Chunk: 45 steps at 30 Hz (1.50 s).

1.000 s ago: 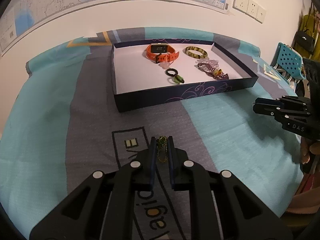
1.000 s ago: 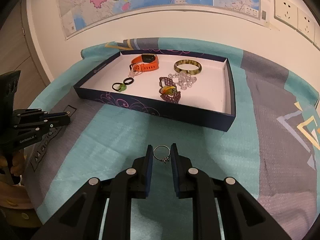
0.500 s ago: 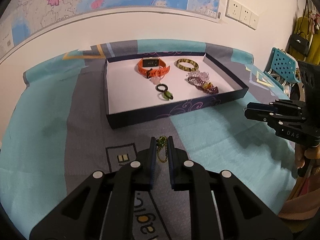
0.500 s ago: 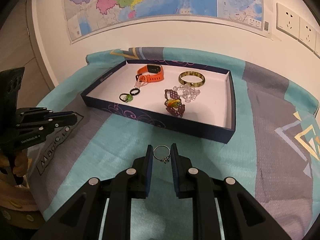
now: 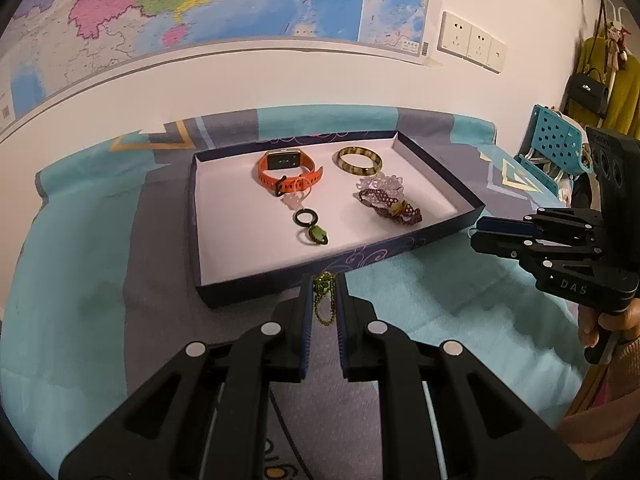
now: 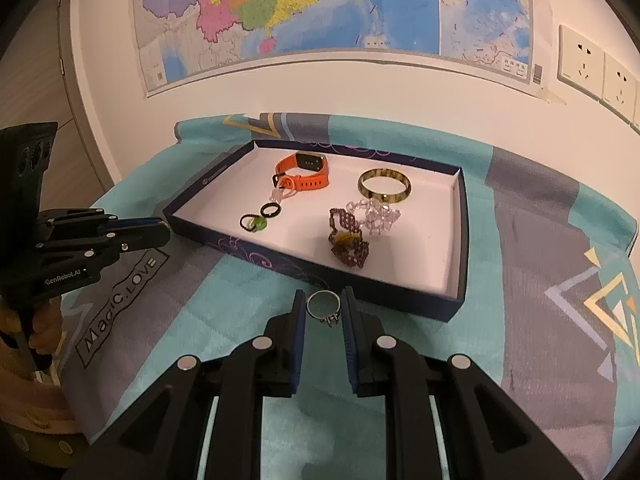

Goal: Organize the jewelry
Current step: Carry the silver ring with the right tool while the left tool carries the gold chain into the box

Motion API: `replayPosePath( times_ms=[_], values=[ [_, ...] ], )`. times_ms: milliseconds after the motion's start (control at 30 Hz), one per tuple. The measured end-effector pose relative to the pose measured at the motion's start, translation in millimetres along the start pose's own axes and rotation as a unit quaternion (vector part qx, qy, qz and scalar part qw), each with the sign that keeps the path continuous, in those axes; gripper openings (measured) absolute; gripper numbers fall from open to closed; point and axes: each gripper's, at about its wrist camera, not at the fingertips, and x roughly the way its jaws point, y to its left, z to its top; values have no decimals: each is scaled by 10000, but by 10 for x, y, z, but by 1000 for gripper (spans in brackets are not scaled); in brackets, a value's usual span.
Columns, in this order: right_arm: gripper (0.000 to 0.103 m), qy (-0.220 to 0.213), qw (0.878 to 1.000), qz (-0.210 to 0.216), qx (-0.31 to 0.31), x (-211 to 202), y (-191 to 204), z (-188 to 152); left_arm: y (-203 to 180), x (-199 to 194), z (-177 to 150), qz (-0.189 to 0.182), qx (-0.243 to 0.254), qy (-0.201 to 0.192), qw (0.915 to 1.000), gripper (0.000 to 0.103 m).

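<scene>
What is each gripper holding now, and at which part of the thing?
The left gripper pinches a green bead chain near its top; the rest dangles. The right gripper clamps a silver ring across its band, setting pointing down.

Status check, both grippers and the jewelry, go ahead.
Left gripper shut on green beaded chain. Right gripper shut on silver ring. Dark blue tray ahead, path unobstructed.

Tray near wall stands between both grippers and the floor inside; left gripper just short of it, right gripper likewise; tray left half bare, open lane; watch, two rings mid-tray; bangle and beads crowd the right; bare floor strip along the near right wall; cloth between grippers open.
</scene>
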Motion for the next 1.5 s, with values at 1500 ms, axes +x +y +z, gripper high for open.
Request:
replayPosePath(
  times_ms=[1500],
  values=[
    [16,-122,9999,17,0,369,-208,543,22,485,545,225,32,-47,9997,11]
  ],
)
